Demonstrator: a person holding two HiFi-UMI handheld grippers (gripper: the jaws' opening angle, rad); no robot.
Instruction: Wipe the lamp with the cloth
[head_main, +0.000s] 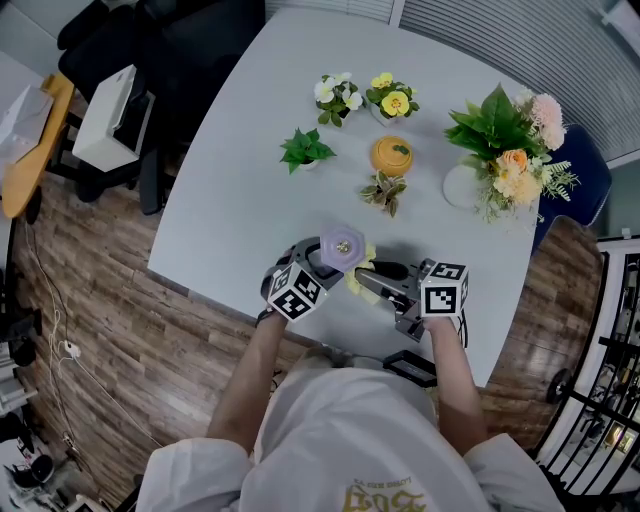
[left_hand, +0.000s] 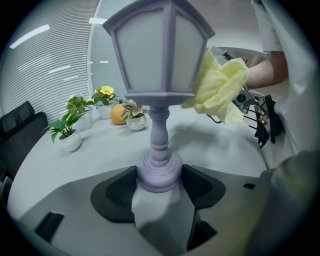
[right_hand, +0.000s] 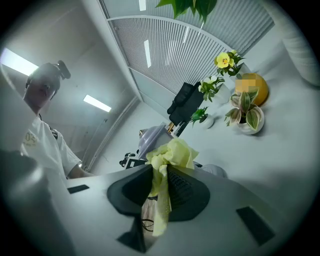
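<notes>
Lamp (left_hand: 159, 55): a lilac lantern-style piece on a turned stem, upright at the near edge of the counter (head_main: 230, 180), directly in front of the person.

Left tool (left_hand: 160, 182): jaws closed in on the lamp's round foot, one pad on each side, both in contact. Whether the foot rests on the counter or is lifted just clear cannot be determined.

Right tool (right_hand: 159, 186): jaws drawn nearly together on a yellow cloth (left_hand: 220, 85), pinched between the pads. A bunched wad projects past the tips and a tail hangs back behind them.

Contact: in the left gripper view the wad lies against the right-hand panel of the lantern head, near its lower rim. The head view agrees, showing the cloth just beside the lamp top, between the two tools.

Assessment: the wiping step is in hand, on one face of the head. The other panels, roof, stem and foot carry no cloth at this moment. How much of the lamp is already clean cannot be judged.

Next move, in my judgement: a light stroke of the wad along the panel. The left tool must hold firm, since the push comes high and the grip sits low. After that, either the lamp must be turned or the right tool brought round to reach the far faces. The potted plants (head_main: 306, 150) stand well apart and pose no obstruction.
</notes>
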